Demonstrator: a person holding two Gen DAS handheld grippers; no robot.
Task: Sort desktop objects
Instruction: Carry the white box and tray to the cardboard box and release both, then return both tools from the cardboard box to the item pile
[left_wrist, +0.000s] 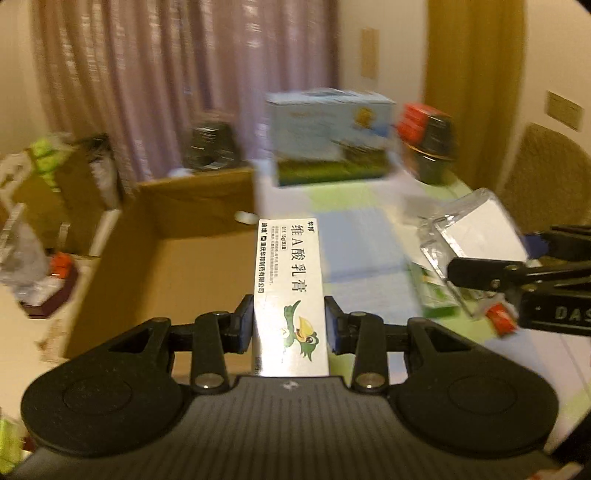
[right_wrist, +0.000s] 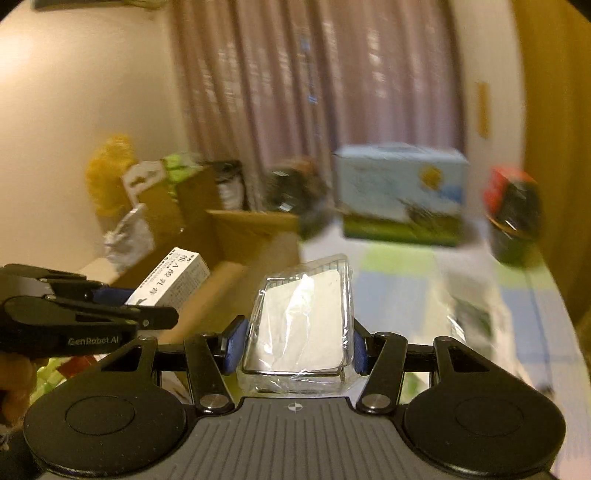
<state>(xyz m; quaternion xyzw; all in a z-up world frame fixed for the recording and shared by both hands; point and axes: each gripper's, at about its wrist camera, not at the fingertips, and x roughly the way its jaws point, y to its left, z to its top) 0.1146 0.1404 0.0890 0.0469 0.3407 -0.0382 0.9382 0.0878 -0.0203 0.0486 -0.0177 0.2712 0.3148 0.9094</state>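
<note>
Cardboard carton (left_wrist: 173, 258): the biggest thing near me, open-topped, at ten o'clock from my left hand-held gripper and beside the bench edge. I judge it the likely drop spot for sorted things, though I cannot be sure. Stiff walls, nothing to grip here.

Blue picture box (right_wrist: 400, 194): at twelve o'clock on the far side of the bench (left_wrist: 373, 254). It looks like light card; I would take it across its short sides.

Dark tub with red top (right_wrist: 515, 218): at one o'clock, just right of the blue box. It is blurred, so I cannot tell its material.

Clear plastic case (right_wrist: 303, 321): pinched between the blue pads (right_wrist: 233, 345) of my right hand-held gripper (right_wrist: 295, 347), held above the bench with a white card inside. I judge it light but slick and brittle, with loose wrap over it, so a firm squeeze on the rigid side edges is safer than on the film.

Ointment box (left_wrist: 290, 295): clamped by my left hand-held gripper (left_wrist: 290, 328), pads on its two long sides near the duck picture, its far end pointing to twelve o'clock over the line where carton meets bench. Thin card, light, easily crushed; I would keep the hold low on the narrow sides.
</note>
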